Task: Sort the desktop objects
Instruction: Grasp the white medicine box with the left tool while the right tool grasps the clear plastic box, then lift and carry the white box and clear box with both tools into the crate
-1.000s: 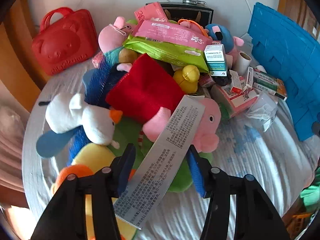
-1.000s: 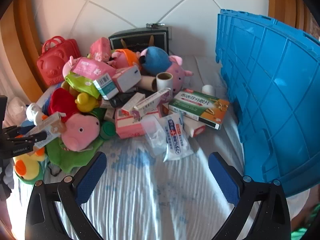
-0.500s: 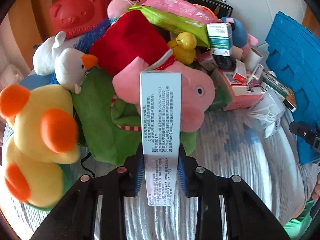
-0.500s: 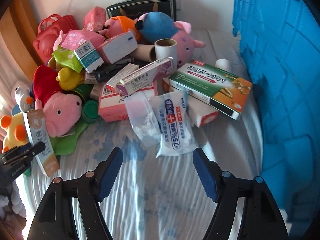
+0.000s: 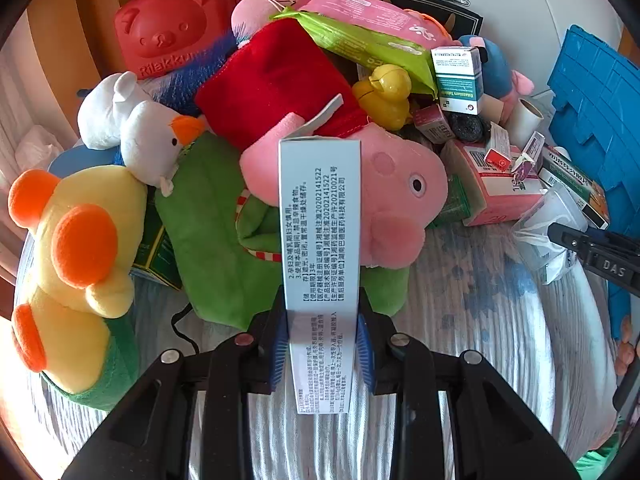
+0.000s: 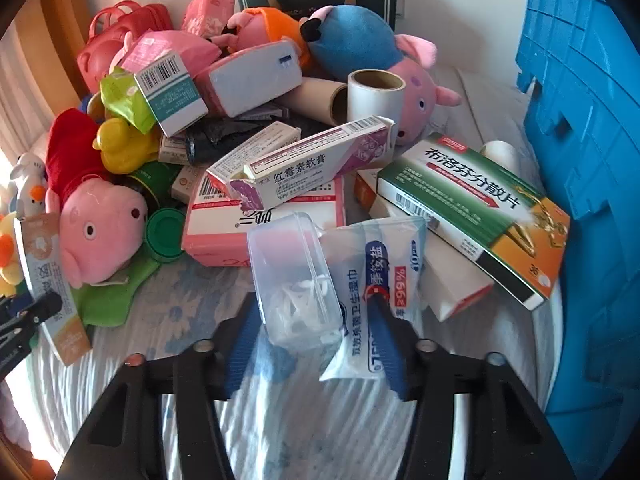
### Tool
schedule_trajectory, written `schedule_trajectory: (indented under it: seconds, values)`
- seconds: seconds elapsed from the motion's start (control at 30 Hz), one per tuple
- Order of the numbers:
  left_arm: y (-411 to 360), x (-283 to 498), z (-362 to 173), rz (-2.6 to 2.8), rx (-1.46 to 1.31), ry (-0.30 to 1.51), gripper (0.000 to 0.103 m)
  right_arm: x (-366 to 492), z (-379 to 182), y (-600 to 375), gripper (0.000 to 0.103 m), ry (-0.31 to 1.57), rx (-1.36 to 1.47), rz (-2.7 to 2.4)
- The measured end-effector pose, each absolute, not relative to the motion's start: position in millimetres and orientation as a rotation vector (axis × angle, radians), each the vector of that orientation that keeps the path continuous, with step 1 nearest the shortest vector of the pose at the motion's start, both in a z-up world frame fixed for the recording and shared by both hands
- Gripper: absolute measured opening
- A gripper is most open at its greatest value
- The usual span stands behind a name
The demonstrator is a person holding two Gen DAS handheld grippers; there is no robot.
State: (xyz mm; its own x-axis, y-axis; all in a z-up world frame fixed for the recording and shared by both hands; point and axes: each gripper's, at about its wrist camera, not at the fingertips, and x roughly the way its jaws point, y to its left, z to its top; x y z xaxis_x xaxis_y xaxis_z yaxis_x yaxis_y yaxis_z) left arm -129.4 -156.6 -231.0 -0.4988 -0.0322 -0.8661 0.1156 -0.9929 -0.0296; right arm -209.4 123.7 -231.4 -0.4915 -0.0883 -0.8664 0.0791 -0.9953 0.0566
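My left gripper (image 5: 322,344) is shut on a long white box with printed text (image 5: 320,220), which stands up between the blue pads in front of a pink pig plush (image 5: 400,192). The same box (image 6: 44,280) shows at the left edge of the right wrist view. My right gripper (image 6: 316,344) is closing. A clear plastic box of floss picks (image 6: 296,280) and a blue-white wipes packet (image 6: 380,272) lie between its jaws. The pads flank them, and I see no firm press. The right gripper (image 5: 592,252) also enters the left wrist view at the right edge.
A heap of plush toys, medicine boxes (image 6: 472,200) and paper rolls covers the striped cloth (image 6: 300,420). A blue crate (image 6: 580,160) stands on the right. A red bear bag (image 5: 172,28) sits at the back left and a yellow duck plush (image 5: 72,260) at the near left.
The left gripper closed on the long box and sank, then held still. The right gripper came down and forward to the clear box, and its jaws narrowed from wide open.
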Motion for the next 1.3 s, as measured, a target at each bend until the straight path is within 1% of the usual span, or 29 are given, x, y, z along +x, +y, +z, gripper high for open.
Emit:
schedule_trajectory:
  seconds: [0.03, 0.1, 0.2, 0.3, 0.6, 0.77, 1.1, 1.3]
  values:
    - [-157, -129, -230, -2.645, 1.521, 0.126, 0.029, -210, -232, 122, 0.040, -0.013, 1.523, -2.627]
    - [-157, -126, -225, -2.652, 1.497, 0.109, 0.029, -209, -230, 120, 0.035, -0.006, 1.510, -2.633]
    - [-156, -122, -211, -2.677, 1.434, 0.077, 0.029, -202, -221, 119, 0.033, -0.031, 1.483, -2.632]
    - [-155, -113, -185, -2.725, 1.333, 0.039, 0.029, -190, -203, 116, 0.032, -0.045, 1.427, -2.654]
    - [-144, -98, -120, -2.910, 1.131, -0.005, 0.029, -143, -108, 103, 0.032, -0.062, 1.108, -2.799]
    - [-130, -92, -95, -3.015, 1.059, -0.045, 0.029, -108, -55, 95, 0.032, -0.025, 0.925, -2.918]
    - [-73, -90, -46, -3.255, 0.880, -0.111, 0.029, -40, 22, 114, 0.032, 0.013, 0.646, -3.205]
    - [-6, -99, -15, -3.345, 0.771, -0.158, 0.029, -22, 57, 173, 0.032, 0.015, 0.542, -3.316]
